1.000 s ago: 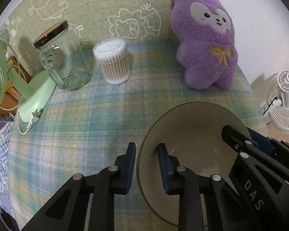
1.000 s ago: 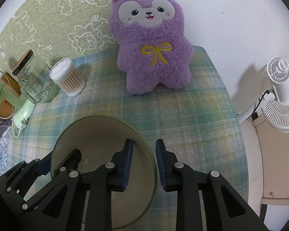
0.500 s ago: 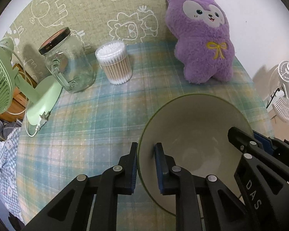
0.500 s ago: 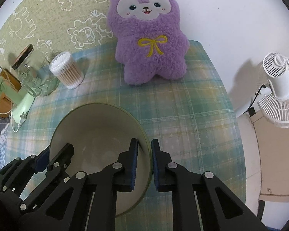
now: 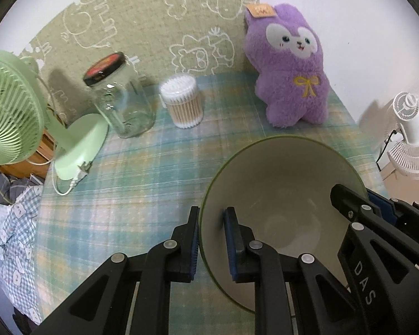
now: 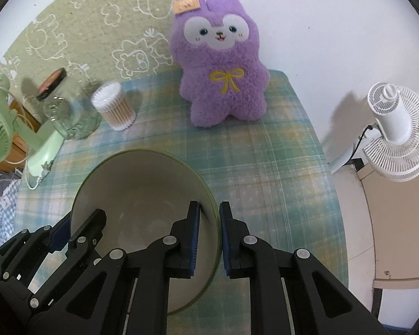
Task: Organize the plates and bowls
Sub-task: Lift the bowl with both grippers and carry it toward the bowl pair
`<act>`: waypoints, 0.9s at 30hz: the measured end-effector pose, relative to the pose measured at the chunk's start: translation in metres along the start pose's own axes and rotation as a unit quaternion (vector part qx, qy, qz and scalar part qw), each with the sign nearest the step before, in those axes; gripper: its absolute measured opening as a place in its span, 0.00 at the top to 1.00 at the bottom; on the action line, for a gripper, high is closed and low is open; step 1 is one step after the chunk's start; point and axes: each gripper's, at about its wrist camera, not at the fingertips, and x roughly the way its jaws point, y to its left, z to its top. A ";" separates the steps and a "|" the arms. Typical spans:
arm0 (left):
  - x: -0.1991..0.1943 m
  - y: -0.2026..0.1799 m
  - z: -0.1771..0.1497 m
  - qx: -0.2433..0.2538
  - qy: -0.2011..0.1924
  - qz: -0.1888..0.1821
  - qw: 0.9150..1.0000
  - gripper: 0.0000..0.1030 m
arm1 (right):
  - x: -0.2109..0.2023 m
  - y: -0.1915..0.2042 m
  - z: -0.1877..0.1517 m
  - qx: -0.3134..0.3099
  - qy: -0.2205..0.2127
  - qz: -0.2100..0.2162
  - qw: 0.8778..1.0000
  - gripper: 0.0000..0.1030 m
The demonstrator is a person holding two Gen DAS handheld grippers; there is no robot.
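1. The left gripper (image 5: 211, 240) is clamped on the near-left rim of a cream bowl (image 5: 279, 189) edged in green, 1 finger outside the wall and 1 inside.
2. The right gripper (image 5: 361, 202) pinches the bowl's right rim.
3. Under the bowl lies a plaid tablecloth (image 5: 142, 184).
4. At the back stand a lidded glass jar (image 5: 123, 103), a tub of cotton swabs (image 5: 182, 101) just beside it, and a purple plush toy (image 5: 292, 69).
5. A green desk fan (image 5: 11, 109) sits at the left edge; a white fan (image 5: 413, 136) stands off the table, right.
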 end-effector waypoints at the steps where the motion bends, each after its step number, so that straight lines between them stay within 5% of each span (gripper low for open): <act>1: -0.005 0.002 -0.002 -0.001 -0.003 -0.001 1.000 0.86 | -0.006 0.003 -0.002 0.000 -0.002 0.000 1.000 0.83; 27: -0.124 0.114 -0.095 -0.001 -0.041 -0.018 0.999 0.86 | -0.138 0.121 -0.103 0.010 -0.041 -0.015 0.999 0.83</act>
